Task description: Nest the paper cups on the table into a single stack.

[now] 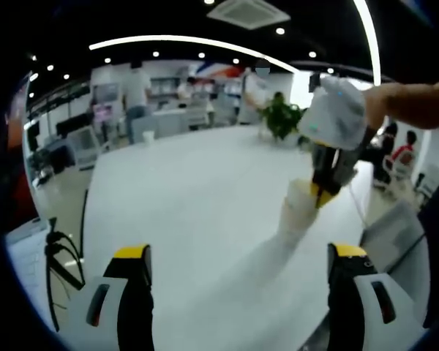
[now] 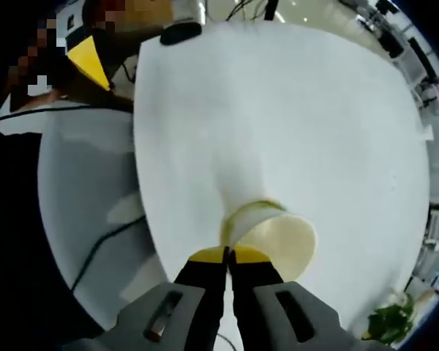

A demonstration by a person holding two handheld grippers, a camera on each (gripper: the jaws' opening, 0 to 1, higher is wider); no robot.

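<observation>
A stack of white paper cups (image 1: pixel 296 212) stands on the white table (image 1: pixel 190 190) to the right of centre. A person's hand holds my right gripper (image 1: pixel 324 191) over it, with the yellow tips on the top cup's rim. In the right gripper view the jaws (image 2: pixel 228 255) are pressed together on the near rim of that cup (image 2: pixel 282 235), whose cream inside faces the camera. My left gripper (image 1: pixel 239 253) hovers low over the table's near part, jaws wide apart with nothing between them. One of its yellow tips (image 2: pixel 88 60) shows at the upper left of the right gripper view.
Black cables (image 1: pixel 58 252) hang off the table's left edge. A dark object (image 2: pixel 179 31) lies at the table's far edge. A potted plant (image 1: pixel 282 117) and several people stand beyond the table, with chairs (image 1: pixel 399 164) to the right.
</observation>
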